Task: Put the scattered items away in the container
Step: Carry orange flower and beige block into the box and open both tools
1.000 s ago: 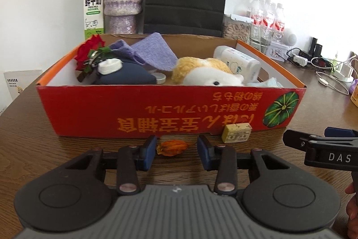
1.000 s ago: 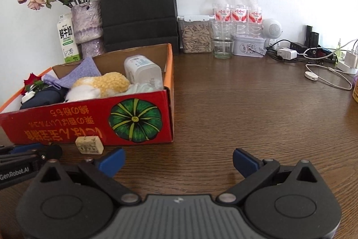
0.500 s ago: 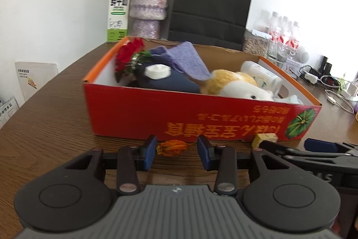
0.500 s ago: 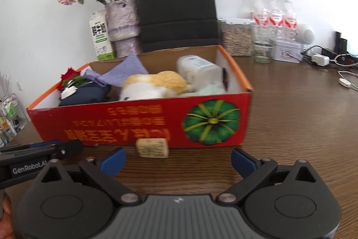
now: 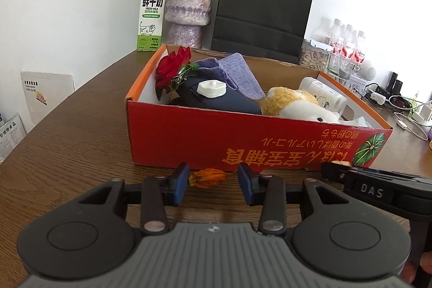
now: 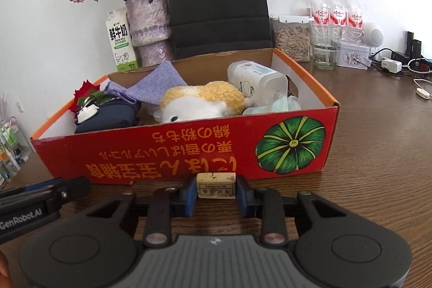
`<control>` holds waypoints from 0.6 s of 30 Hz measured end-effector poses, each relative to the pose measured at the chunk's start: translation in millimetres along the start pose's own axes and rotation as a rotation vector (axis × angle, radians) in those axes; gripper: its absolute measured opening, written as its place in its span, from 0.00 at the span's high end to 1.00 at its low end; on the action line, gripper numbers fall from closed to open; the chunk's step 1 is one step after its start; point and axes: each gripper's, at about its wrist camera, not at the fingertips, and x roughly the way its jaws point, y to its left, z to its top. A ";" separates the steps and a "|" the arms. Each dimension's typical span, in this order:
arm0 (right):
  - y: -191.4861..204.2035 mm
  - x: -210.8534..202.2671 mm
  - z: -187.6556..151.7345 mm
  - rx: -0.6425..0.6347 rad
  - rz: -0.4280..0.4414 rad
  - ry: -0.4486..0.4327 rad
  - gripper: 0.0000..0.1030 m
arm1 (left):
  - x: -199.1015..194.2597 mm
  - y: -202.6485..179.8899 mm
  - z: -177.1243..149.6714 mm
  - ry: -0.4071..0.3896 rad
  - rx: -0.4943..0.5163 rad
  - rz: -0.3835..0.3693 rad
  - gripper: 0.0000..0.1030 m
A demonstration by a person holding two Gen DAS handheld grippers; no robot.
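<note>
A red cardboard box (image 5: 243, 142) (image 6: 162, 153) stands on the wooden table, holding a plush toy (image 6: 199, 101), a purple cloth (image 5: 237, 74), a red rose (image 5: 172, 66), a dark pouch (image 5: 221, 99) and a white bottle (image 6: 256, 82). My left gripper (image 5: 213, 184) holds a dried orange flower (image 5: 208, 178) between its blue pads, with small gaps either side. My right gripper (image 6: 216, 192) is shut on a small beige block (image 6: 216, 185) just in front of the box's near wall.
Behind the box stand a milk carton (image 5: 151, 15), a purple vase (image 5: 189, 10) with dried flowers and a black paper bag (image 5: 264, 4). Water bottles (image 6: 334, 10), a jar, a glass and cables (image 6: 415, 72) sit at the back right.
My right gripper has moved left to the beige block and closed on it. My left gripper has shifted left with the orange flower still between its pads.
</note>
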 end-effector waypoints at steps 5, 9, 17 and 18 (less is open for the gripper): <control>5.9 -10.8 -3.4 -0.036 0.015 -0.044 0.72 | -0.4 -2.9 -1.7 -0.001 0.015 0.004 0.61; 5.9 -17.2 -5.0 -0.037 0.029 -0.059 0.72 | -2.1 -6.5 -3.2 -0.011 0.030 0.001 0.61; 8.2 -33.8 -6.8 -0.069 0.049 -0.128 0.72 | -22.8 -7.4 -3.6 -0.093 0.023 -0.005 0.61; 8.2 -38.3 -5.1 -0.071 0.053 -0.142 0.72 | -27.6 -7.9 -2.8 -0.110 0.023 -0.005 0.61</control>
